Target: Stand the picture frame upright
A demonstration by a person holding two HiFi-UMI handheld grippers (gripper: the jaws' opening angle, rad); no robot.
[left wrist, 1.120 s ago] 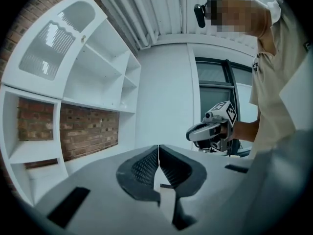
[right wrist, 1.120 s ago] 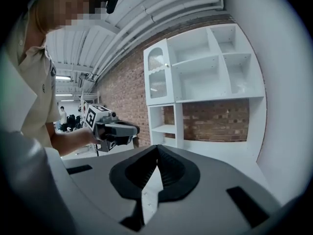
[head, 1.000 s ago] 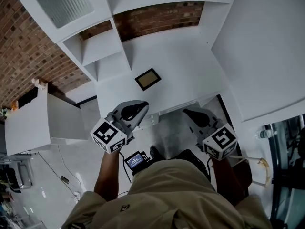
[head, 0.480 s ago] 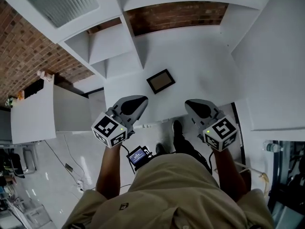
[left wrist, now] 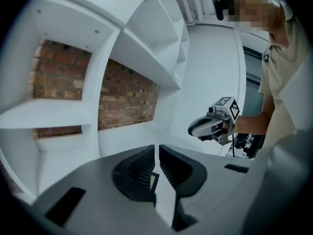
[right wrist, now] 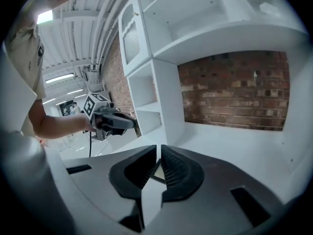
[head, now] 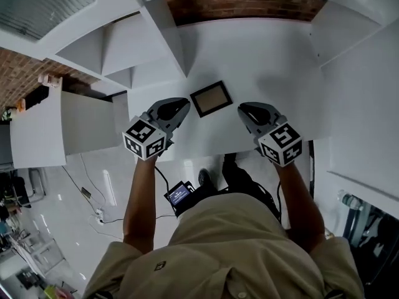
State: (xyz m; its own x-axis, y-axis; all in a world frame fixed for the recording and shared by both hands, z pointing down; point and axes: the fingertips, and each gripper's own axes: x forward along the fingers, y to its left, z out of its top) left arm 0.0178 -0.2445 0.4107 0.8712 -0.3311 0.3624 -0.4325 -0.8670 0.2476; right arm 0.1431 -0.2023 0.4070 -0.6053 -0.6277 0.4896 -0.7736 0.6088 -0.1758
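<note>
The picture frame, dark-rimmed with a tan centre, lies flat on the white desk near its front edge. My left gripper hovers just left of the frame and my right gripper just right of it, neither touching it. Both pairs of jaws are shut with nothing in them. In the left gripper view the closed jaws point across the desk, with the right gripper ahead. In the right gripper view the closed jaws show only a sliver of the frame behind them.
White shelf cubbies stand on the desk at the left. A brick wall backs the desk and a white side panel bounds it at the right. A low white cabinet sits left of the desk, and a small screened device below.
Both grippers have moved forward and down from in front of the desk edge to either side of the frame. Their jaws stayed shut, and the frame has not moved.
</note>
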